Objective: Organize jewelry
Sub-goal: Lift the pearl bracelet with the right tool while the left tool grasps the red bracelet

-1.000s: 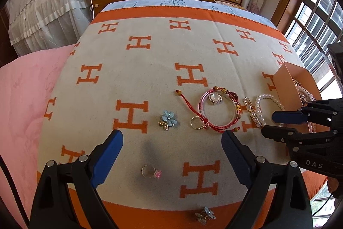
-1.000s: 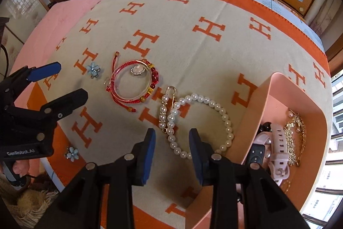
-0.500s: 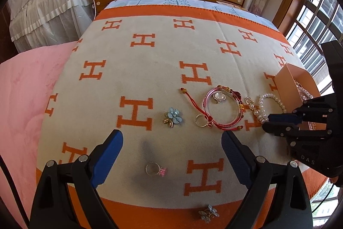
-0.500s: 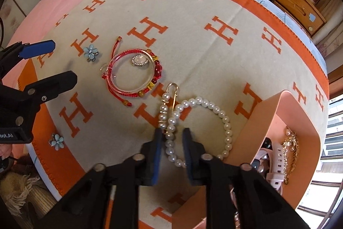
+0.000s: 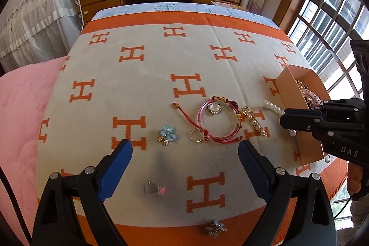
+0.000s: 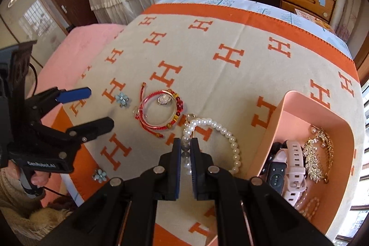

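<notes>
Pearl bracelet [image 6: 221,130] pinched in the right hand-held gripper [image 6: 185,149], left hand-held gripper [image 5: 184,153] spread above the blanket [image 5: 161,61].

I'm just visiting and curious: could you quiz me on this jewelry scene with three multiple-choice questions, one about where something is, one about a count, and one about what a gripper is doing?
1. Where is the pink-strapped watch?
A. in the pink box
B. on the blanket
C. on the wooden dresser

2. How many blue flower ornaments lie on the blanket?
A. one
B. two
C. four

3. What is the right gripper doing?
A. standing wide open
B. pinching the pearl bracelet
C. holding a ring

Answers:
1. A, the watch lies inside the box beside a gold leaf brooch.
2. B, one flower lies near the red cord bracelet, another on the orange border.
3. B, its pads are closed on a strand of pearls.
</notes>
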Demonstrator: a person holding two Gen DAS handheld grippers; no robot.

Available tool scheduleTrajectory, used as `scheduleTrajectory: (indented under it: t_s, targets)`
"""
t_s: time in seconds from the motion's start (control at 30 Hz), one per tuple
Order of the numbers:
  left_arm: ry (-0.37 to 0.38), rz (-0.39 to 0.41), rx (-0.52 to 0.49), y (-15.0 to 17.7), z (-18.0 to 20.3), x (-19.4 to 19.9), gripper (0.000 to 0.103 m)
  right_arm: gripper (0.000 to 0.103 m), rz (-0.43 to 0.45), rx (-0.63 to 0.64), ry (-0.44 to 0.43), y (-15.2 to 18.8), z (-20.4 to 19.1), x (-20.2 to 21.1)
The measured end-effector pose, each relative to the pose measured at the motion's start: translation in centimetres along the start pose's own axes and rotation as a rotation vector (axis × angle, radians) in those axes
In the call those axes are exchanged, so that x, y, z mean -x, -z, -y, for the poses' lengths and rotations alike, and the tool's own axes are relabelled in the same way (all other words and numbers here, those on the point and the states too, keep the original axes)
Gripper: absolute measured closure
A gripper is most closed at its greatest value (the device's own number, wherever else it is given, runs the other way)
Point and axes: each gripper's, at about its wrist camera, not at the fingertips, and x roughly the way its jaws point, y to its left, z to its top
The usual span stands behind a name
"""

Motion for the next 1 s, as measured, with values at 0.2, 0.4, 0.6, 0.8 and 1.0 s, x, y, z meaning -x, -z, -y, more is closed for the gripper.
scheduleTrajectory:
  t_s: [0.2,0.4,0.6,0.8,1.0]
  targets:
    - [0.017,-0.128,-0.071,-2.5,1.8,-3.0,0.048,0.096,0.102,-0.084,-0.087,-0.2,1.4,2.4]
    - [-0.016,-0.213,-0.067,-4.4,1.8,-5.3,0.07,0.096,0.141,-0.12,-0.129,0.1,2.3,3.3]
    - [-0.059,-0.243,-0.165,-5.5,2.9,-6.5,0.075,0.096,0.151,-0.151,-0.153,0.6,3.3,3.5]
    - [-0.095,-0.277,-0.284,-5.4,4.5,-7.5,0.085,0.096,0.172,-0.173,-0.162,0.9,3.9,3.9]
    - [-0.106,-0.277,-0.34,-5.3,5.7,-7.5,0.099,0.096,0.203,-0.21,-0.169,1.0,4.6,4.6]
